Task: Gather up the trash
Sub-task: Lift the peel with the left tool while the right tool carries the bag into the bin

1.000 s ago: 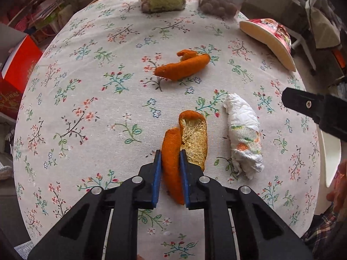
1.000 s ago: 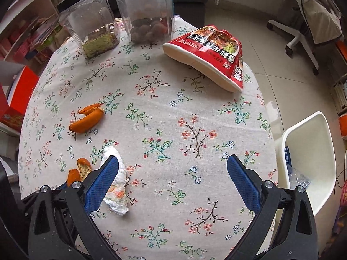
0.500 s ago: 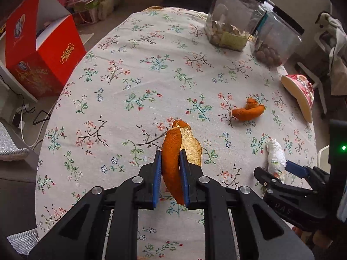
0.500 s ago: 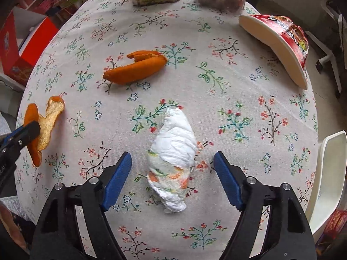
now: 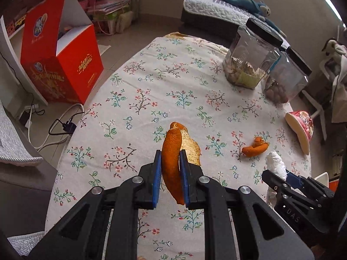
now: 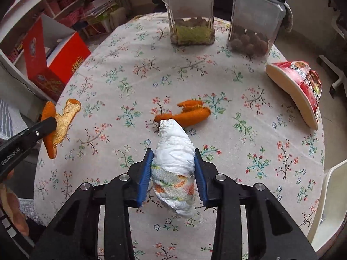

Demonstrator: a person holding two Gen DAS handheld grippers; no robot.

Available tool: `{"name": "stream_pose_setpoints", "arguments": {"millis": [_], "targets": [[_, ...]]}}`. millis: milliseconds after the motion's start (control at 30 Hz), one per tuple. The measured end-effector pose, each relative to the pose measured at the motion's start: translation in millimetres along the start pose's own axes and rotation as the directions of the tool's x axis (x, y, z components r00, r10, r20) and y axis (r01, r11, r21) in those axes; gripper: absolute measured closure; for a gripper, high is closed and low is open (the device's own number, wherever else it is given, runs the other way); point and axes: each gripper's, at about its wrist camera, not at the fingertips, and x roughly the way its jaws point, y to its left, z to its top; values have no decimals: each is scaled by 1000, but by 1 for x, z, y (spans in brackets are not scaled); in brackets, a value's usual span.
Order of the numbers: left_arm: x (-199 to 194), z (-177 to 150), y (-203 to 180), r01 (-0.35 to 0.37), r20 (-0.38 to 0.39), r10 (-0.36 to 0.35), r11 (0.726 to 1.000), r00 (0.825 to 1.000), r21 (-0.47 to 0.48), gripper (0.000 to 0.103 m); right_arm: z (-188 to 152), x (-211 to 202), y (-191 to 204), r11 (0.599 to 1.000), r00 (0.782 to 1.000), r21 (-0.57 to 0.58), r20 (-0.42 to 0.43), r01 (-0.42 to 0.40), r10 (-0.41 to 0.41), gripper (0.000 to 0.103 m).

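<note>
I am seeing only a corner of the white bin (image 6: 331, 197) at the right edge of the right wrist view; its inside is lying outside the picture. The crumpled tissue (image 6: 175, 169) is covering part of the orange peel (image 6: 188, 112) on the table. In the left wrist view the right gripper (image 5: 288, 181) is hiding the lower part of this tissue. The print on the red box (image 5: 58, 65) is staying too small for me to read. What the two jars are holding I cannot tell.
</note>
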Motion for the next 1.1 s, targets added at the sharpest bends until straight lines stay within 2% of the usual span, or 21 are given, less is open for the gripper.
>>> {"name": "stream_pose_setpoints", "arguments": {"millis": [100,200,333,633,1100], "targets": [[-11,6,0,-4,54,4,1000,999,-10,86,9,-19,2,1000,995,-11,103,7,-6,68],[-20,9,0,-5,101,7,1000,995,-19,86,9,-38,1,998,979,-27,198,52,-46,68],[-29,10,-5,-15,151,16,1000,988,-12,86,11,-54,-1,996,959,-22,270,91,-82,68],[-43,6,-17,-17,215,18,1000,976,-7,86,7,-71,-9,989,930,-17,344,145,-131,68],[-62,-6,-69,8,288,-36,995,957,98,86,-4,-103,-39,983,901,38,393,180,-181,68]]}}
